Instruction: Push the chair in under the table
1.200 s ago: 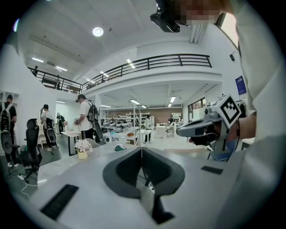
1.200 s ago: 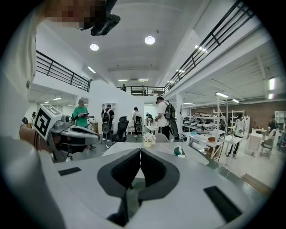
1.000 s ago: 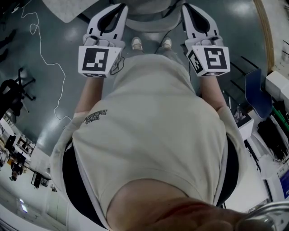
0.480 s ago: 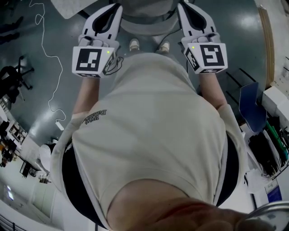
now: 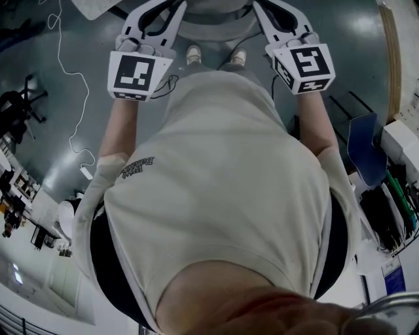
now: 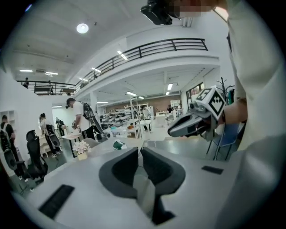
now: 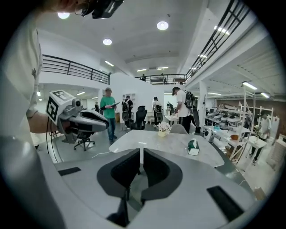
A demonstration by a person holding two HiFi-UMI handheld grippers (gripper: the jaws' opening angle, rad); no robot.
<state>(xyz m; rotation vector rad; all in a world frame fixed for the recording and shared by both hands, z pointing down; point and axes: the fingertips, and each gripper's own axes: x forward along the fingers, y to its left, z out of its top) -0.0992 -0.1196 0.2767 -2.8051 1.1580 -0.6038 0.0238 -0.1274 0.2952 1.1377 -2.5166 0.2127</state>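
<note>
In the head view I look down over the person's torso. My left gripper (image 5: 160, 13) and right gripper (image 5: 275, 16) are held out in front, side by side. A grey curved chair back (image 5: 209, 27) lies between them at the frame's top, just beyond the person's shoes; whether the jaws touch it I cannot tell. Both are shut with nothing between the jaws: left gripper (image 6: 139, 150), right gripper (image 7: 141, 151). The grey table (image 7: 170, 142) lies ahead, with a flower pot (image 7: 163, 128) and a green tissue box (image 7: 193, 146) on it.
A white cable (image 5: 72, 85) trails over the dark floor at left. A blue chair (image 5: 366, 147) and shelving stand at right. Black office chairs (image 7: 85, 134) and several people (image 7: 107, 112) are behind the table. Another grey chair (image 7: 178, 129) sits at its far side.
Both grippers have moved up the head view, away from the body, and their tips now reach the frame's top beside the chair back. The jaws stay shut.
</note>
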